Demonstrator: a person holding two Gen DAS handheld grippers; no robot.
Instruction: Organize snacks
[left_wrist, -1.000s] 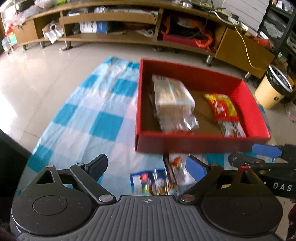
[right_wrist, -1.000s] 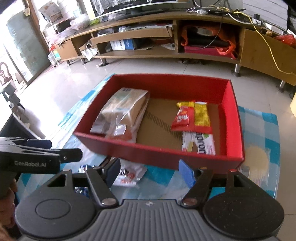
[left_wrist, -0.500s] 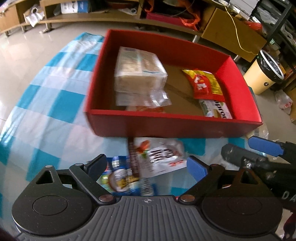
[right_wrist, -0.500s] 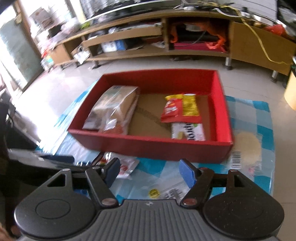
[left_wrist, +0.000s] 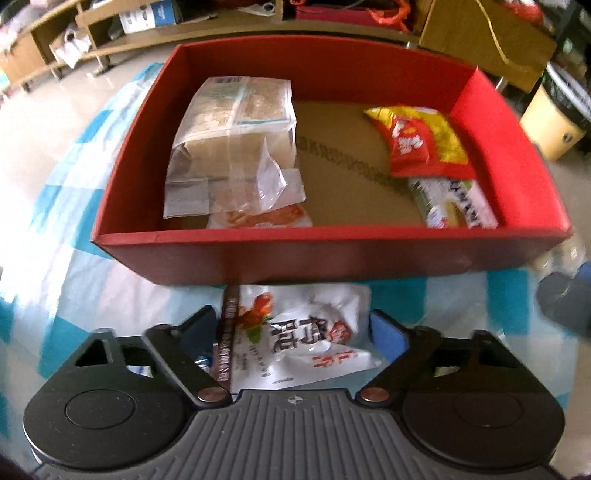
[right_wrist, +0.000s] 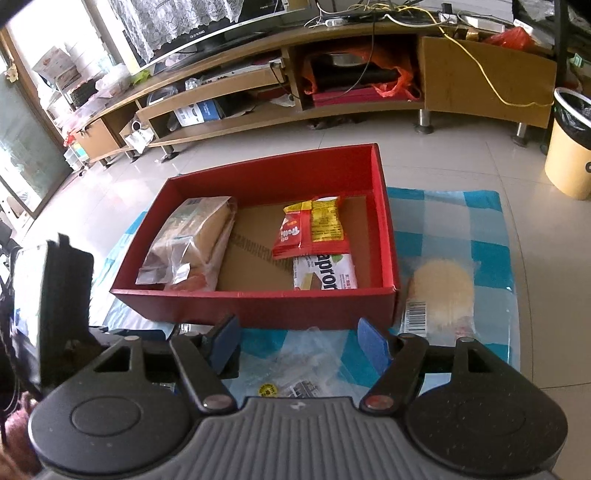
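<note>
- Left hand-held gripper (left_wrist: 295, 328): jaws apart, straddling the white snack pouch (left_wrist: 306, 332), not clamped yet. Pouch lies flat on the checked cloth (left_wrist: 74, 295), just in front of the near wall of the red box (left_wrist: 332, 254).
- Judgement: the step is grabbing that pouch. Close across its width near the middle, not the floppy edge, then lift clear of the near wall before going over into the box.
- Pouch: glossy white film, crinkled, red and black print, dark strip down one side. Likely slippery and limp, so expect sag.
- Free floor in the box is mid-bottom, between the clear bread bag (left_wrist: 236, 144) and the red-yellow chip packet (left_wrist: 421, 140).
- Right hand-held gripper (right_wrist: 297, 345): jaws apart, nothing held, hanging over a clear wrapper (right_wrist: 299, 369) in front of the box.
</note>
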